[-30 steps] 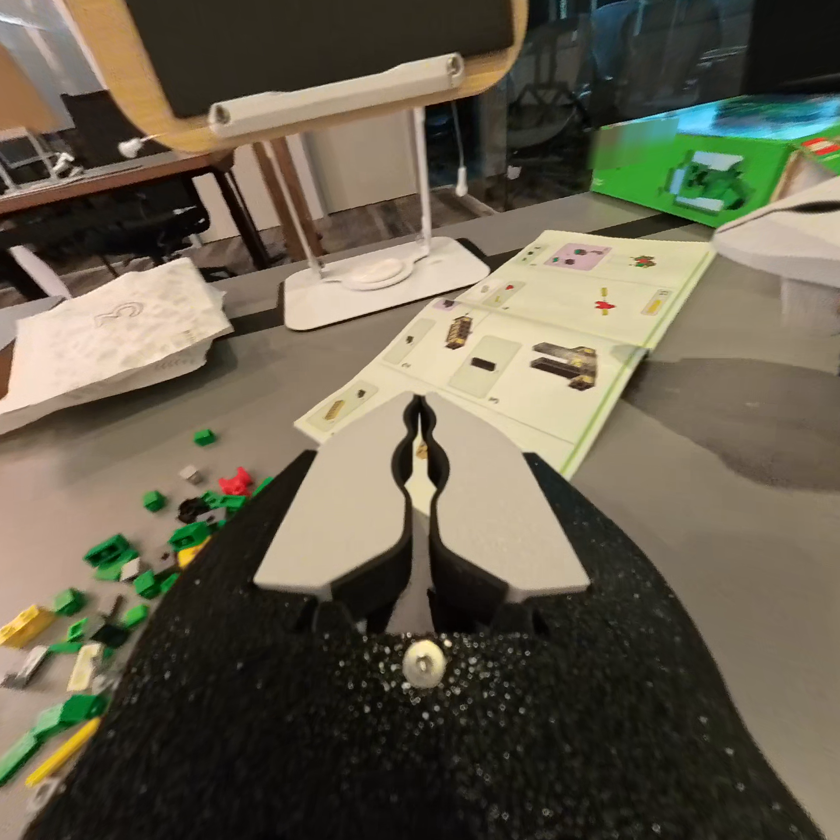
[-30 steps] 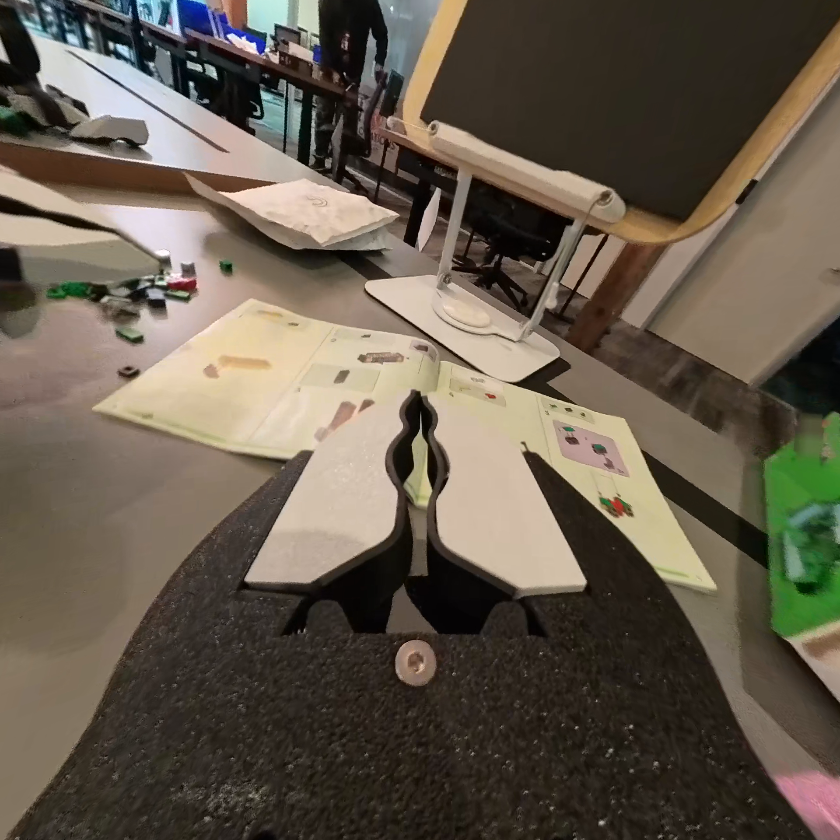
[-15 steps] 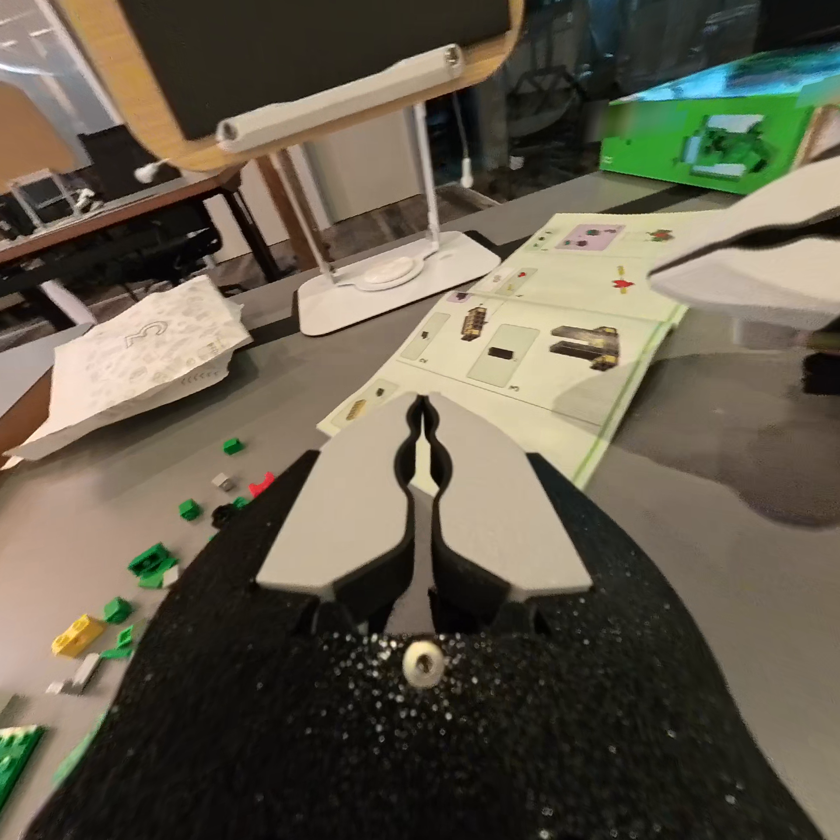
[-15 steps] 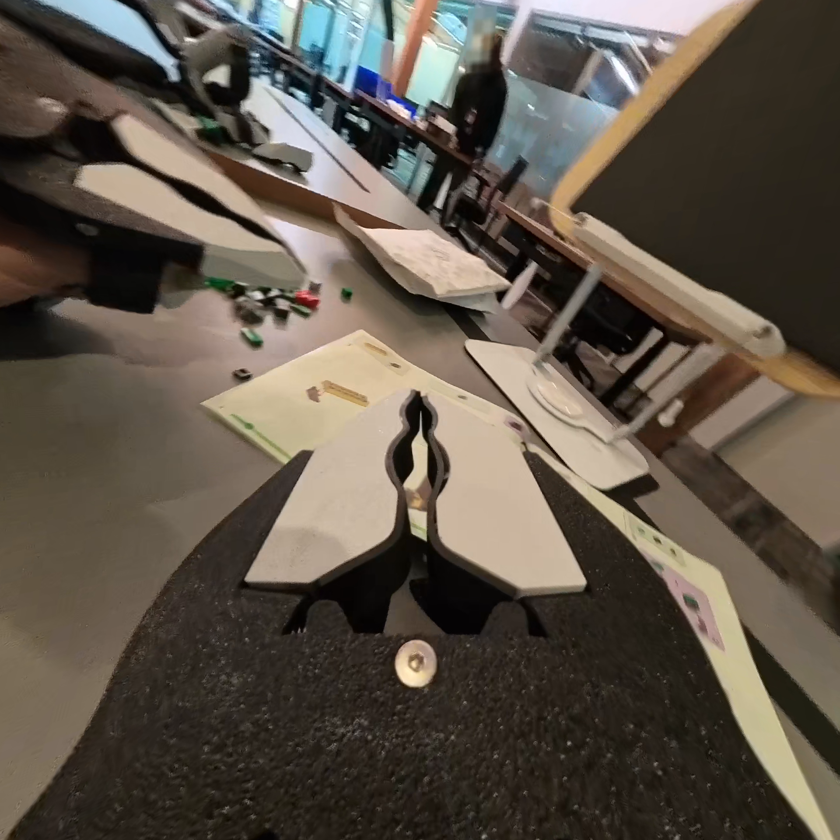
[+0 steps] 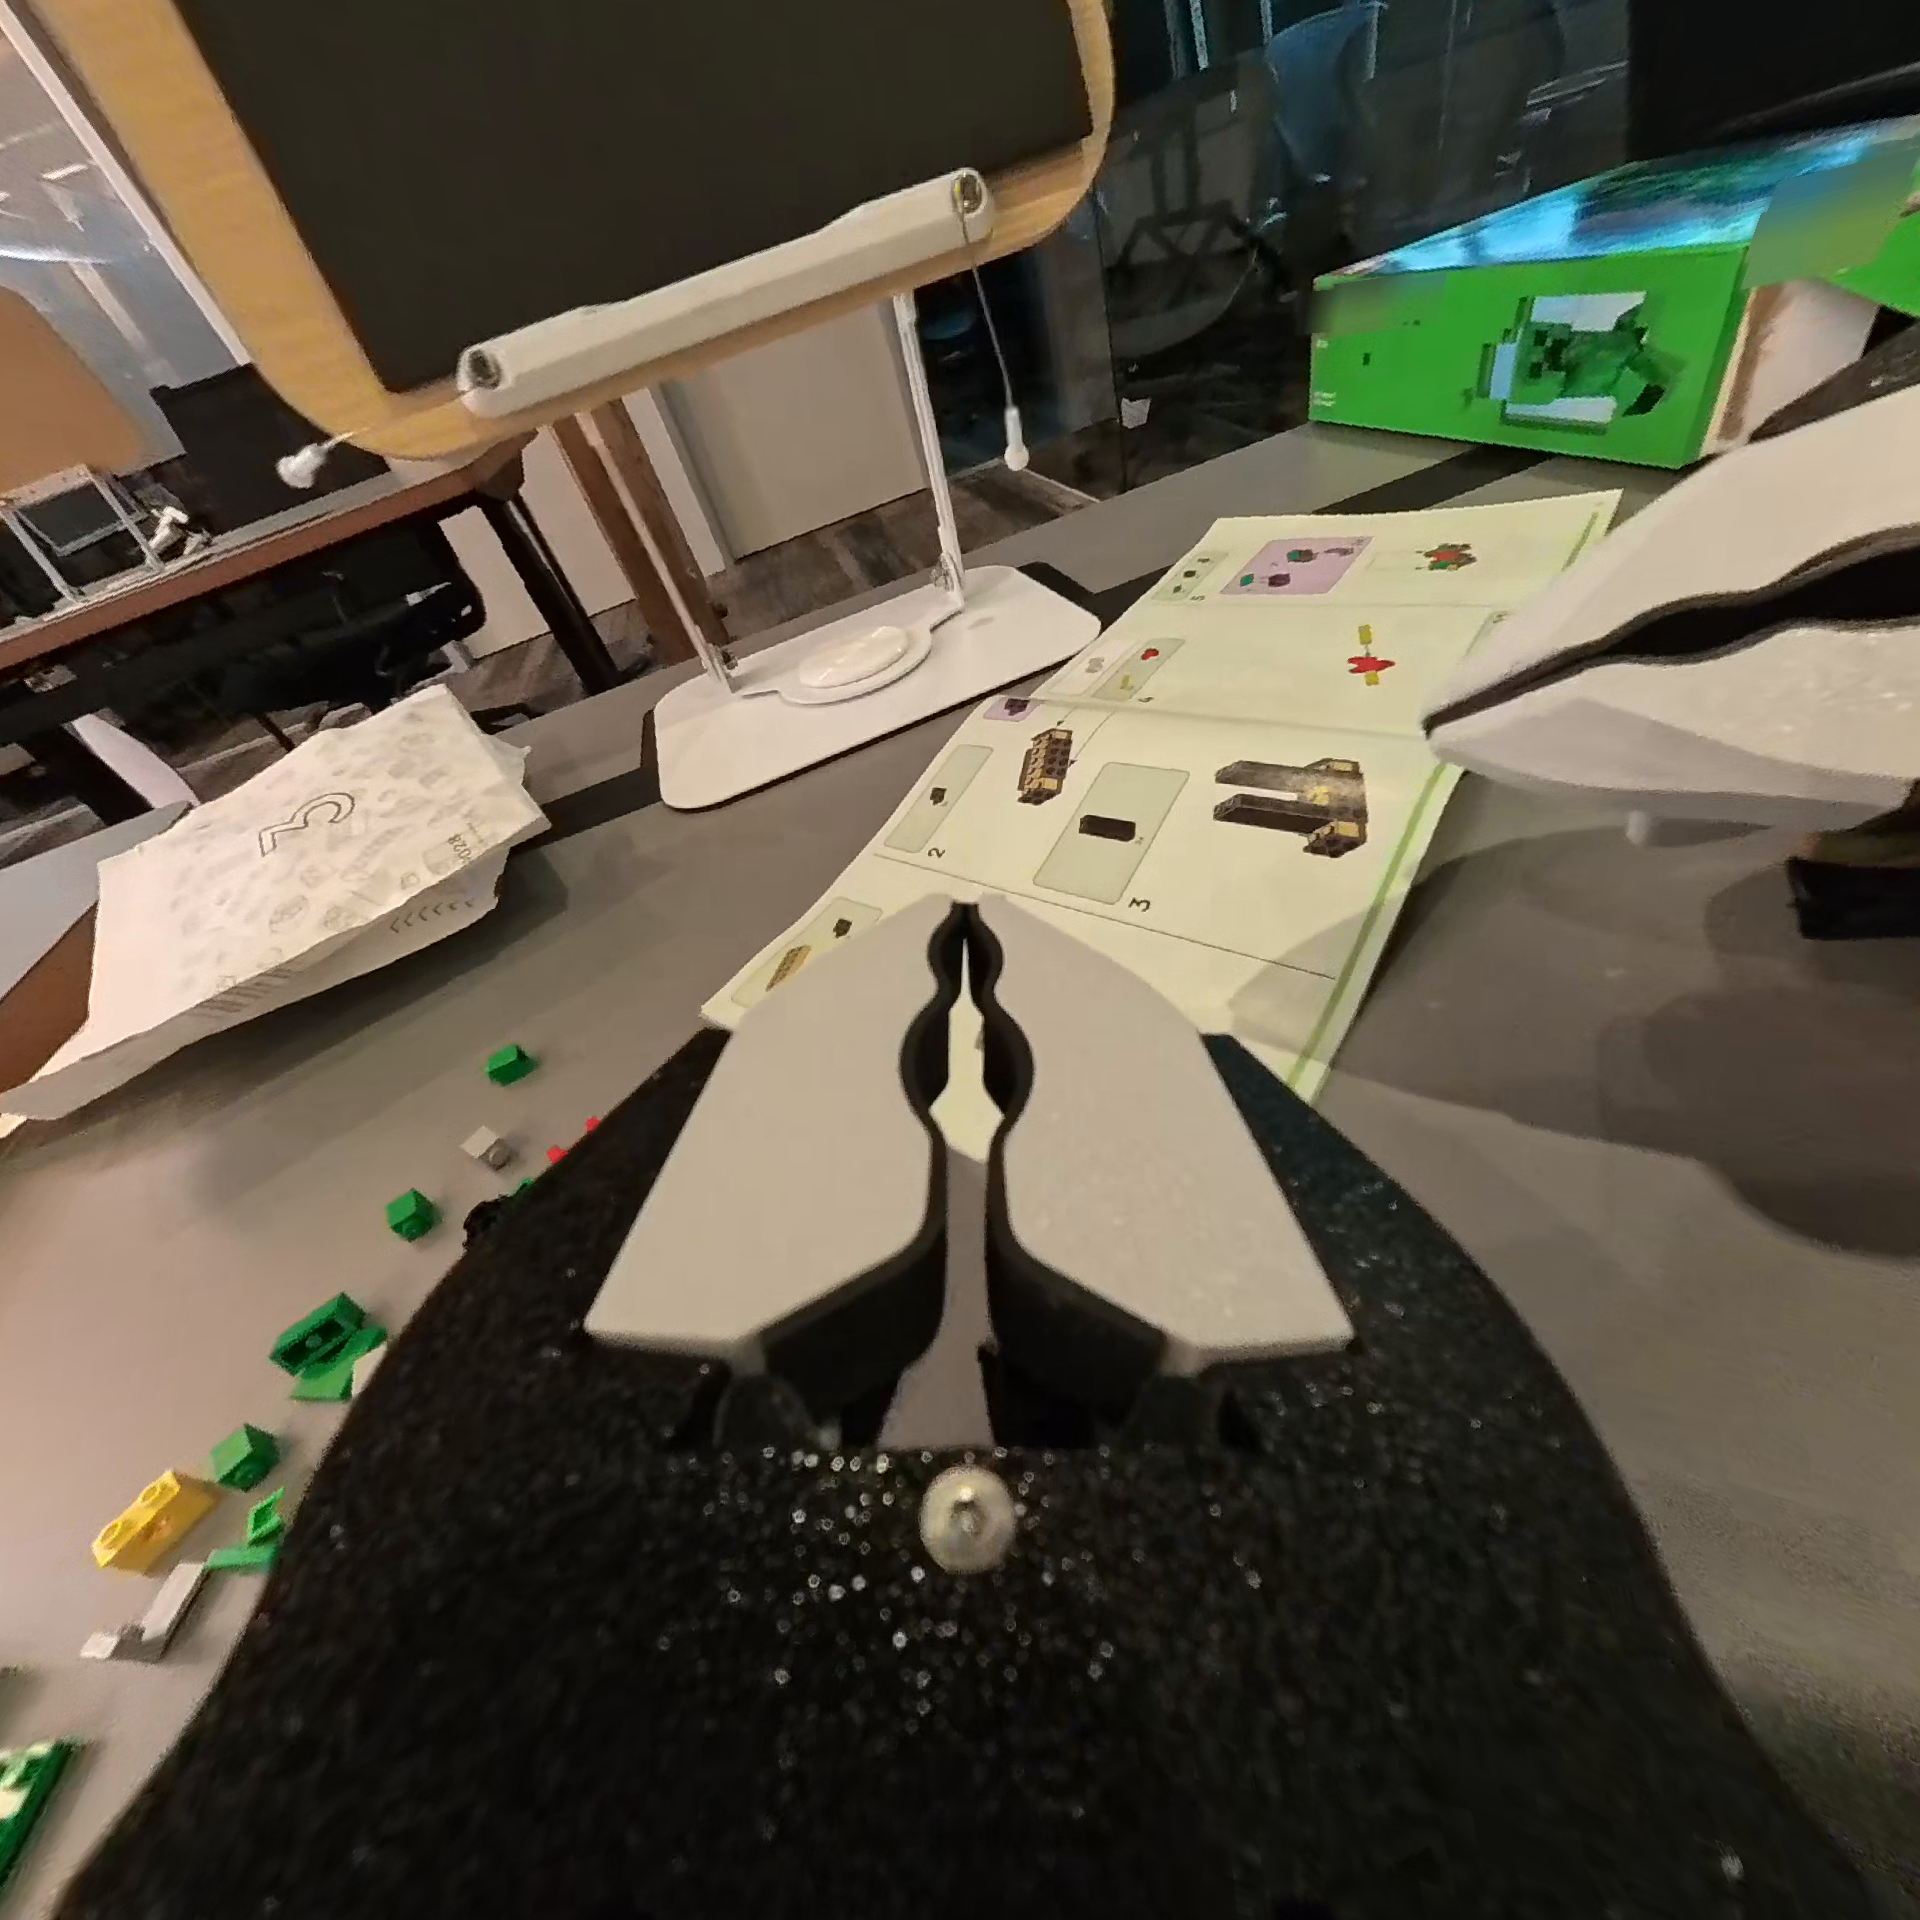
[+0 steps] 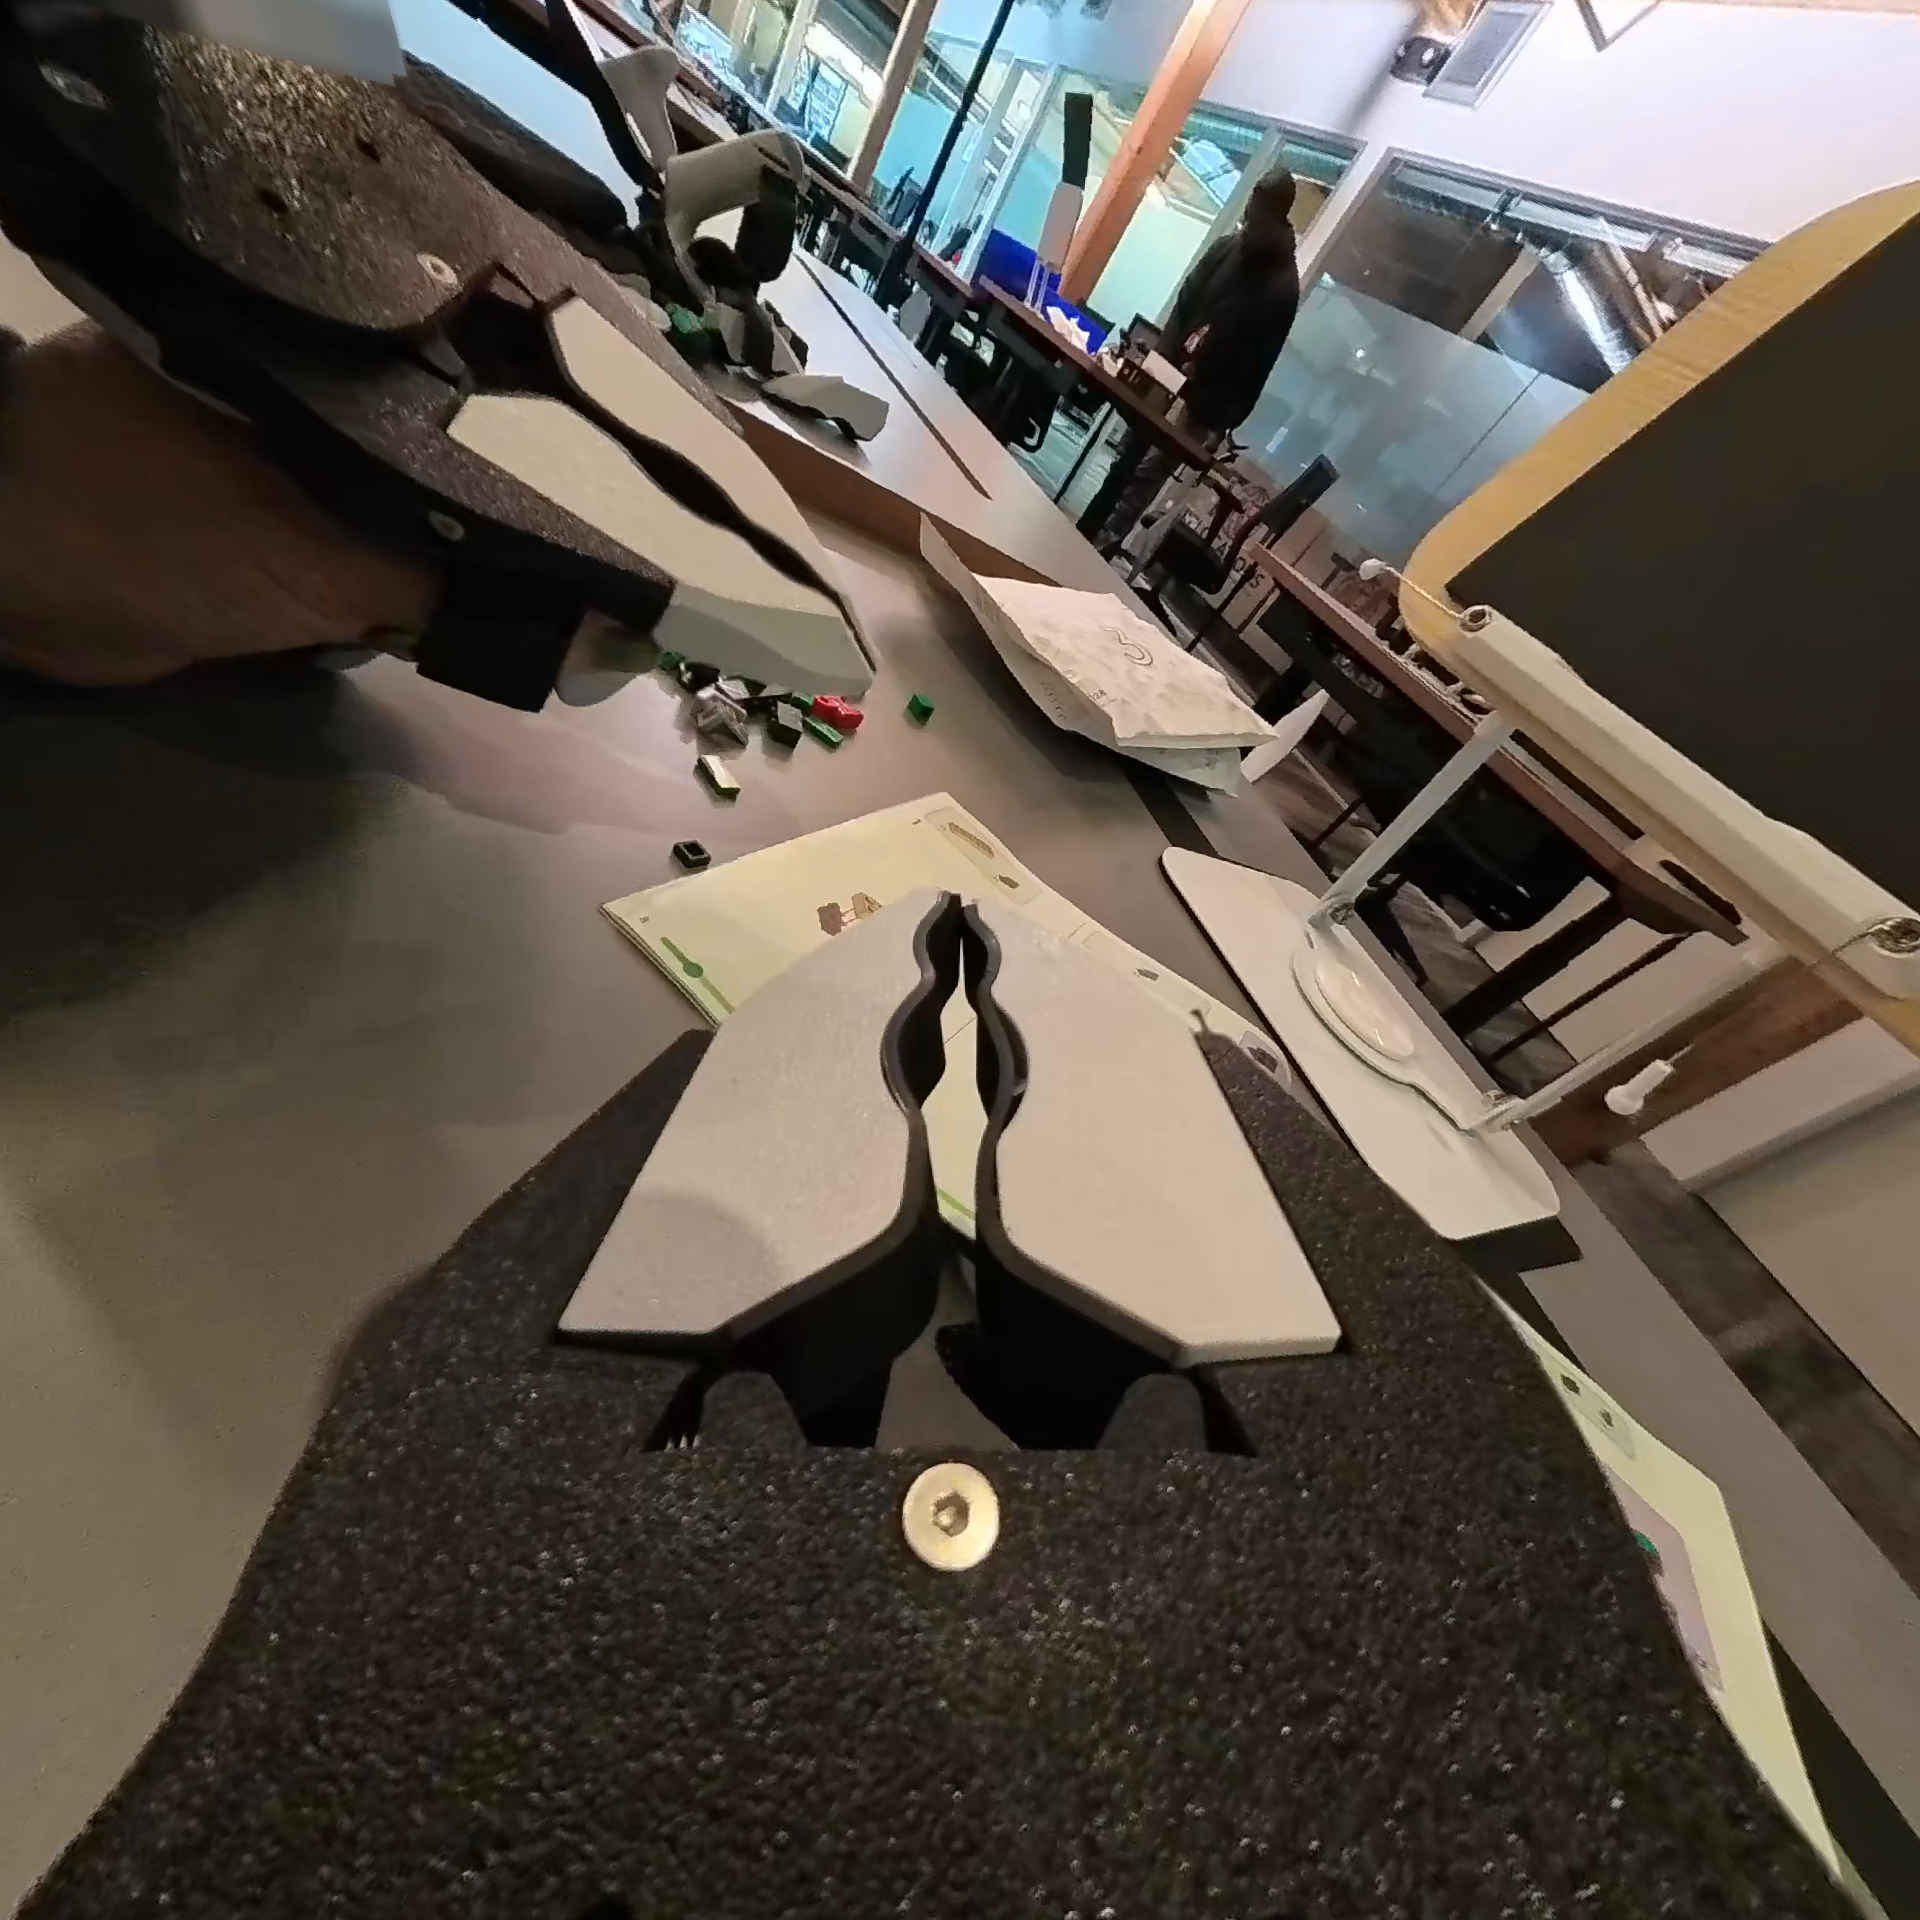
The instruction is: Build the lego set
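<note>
My left gripper [image 5: 964, 920] is shut and empty, held above the grey table just before the near corner of the open instruction booklet [image 5: 1226, 769]. Loose lego bricks [image 5: 322, 1351], mostly green with a yellow one [image 5: 151, 1532], lie to its left. My right gripper [image 6: 956, 914] is shut and empty, tilted, above the booklet's [image 6: 790, 914] edge. It shows at the right in the left wrist view [image 5: 1704, 665]. The left gripper shows at upper left in the right wrist view [image 6: 665, 499], over the brick pile [image 6: 779, 717]. A single black brick [image 6: 691, 854] lies near the booklet.
A white lamp stand [image 5: 873, 665] sits behind the booklet, under a wood-edged dark panel [image 5: 623, 187]. A white paper bag [image 5: 301, 862] lies at the back left. A green lego box [image 5: 1621, 343] stands at the back right. A person [image 6: 1236, 301] stands far off. My hands' fingertips stand some 9 centimeters from each other.
The left gripper has drifted right, away from the bricks. The right gripper has swung left and tilted, bringing the left gripper large into its view. Both stayed shut.
</note>
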Demonstrator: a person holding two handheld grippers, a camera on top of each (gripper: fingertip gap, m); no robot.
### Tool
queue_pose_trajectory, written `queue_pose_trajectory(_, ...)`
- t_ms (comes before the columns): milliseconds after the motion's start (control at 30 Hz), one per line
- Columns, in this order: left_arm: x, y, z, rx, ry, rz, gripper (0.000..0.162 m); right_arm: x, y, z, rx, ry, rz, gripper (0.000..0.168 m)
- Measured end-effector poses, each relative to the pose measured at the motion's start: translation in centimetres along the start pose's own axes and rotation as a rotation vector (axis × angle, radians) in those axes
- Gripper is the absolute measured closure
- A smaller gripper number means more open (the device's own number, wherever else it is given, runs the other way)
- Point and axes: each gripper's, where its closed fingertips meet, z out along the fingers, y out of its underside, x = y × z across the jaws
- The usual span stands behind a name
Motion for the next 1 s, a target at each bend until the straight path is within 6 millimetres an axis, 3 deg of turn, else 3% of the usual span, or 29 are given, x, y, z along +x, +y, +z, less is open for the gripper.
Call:
queue_pose_trajectory(300, 0.56, 0.16, 0.33, -0.015, 0.01, 0.047, 0.162, -0.79, 0.29, 0.1, -0.046, -0.004, -0.114, 0.168)
queue_pose_trajectory(567, -0.03, -0.33, -0.08, 0.026, -0.018, 0.019, 0.162, 0.05, 0.67, -0.02, -0.079, 0.023, -0.022, 0.168)
queue_pose_trajectory(1000, 0.75, -0.52, -0.13, 0.036, 0.009, 0.055, 0.162, -0.46, 0.43, -0.24, -0.072, 0.008, -0.025, 0.168)
